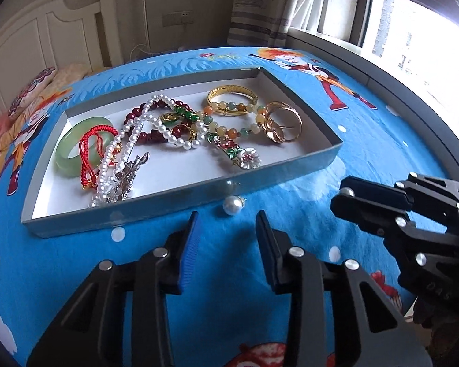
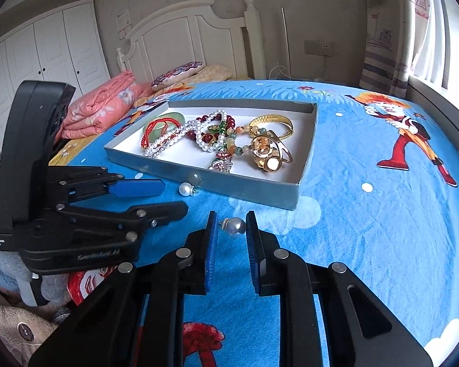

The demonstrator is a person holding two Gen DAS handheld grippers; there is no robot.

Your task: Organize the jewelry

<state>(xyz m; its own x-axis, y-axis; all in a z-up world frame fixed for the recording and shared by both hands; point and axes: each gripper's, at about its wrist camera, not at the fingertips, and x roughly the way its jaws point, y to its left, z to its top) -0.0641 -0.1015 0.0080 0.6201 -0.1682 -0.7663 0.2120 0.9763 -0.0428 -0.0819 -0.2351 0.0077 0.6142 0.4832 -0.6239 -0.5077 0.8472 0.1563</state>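
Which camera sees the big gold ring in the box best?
The left wrist view: the gold ring sits clear in the tray's right end, its bands distinct. The right wrist view shows the ring too, but smaller and with glare.

Daylight floods in from the overexposed window [image 1: 419, 30] at right, glinting off the gold bangle [image 2: 267, 160]; fisheye curvature and dark vignetting bend both frames' edges
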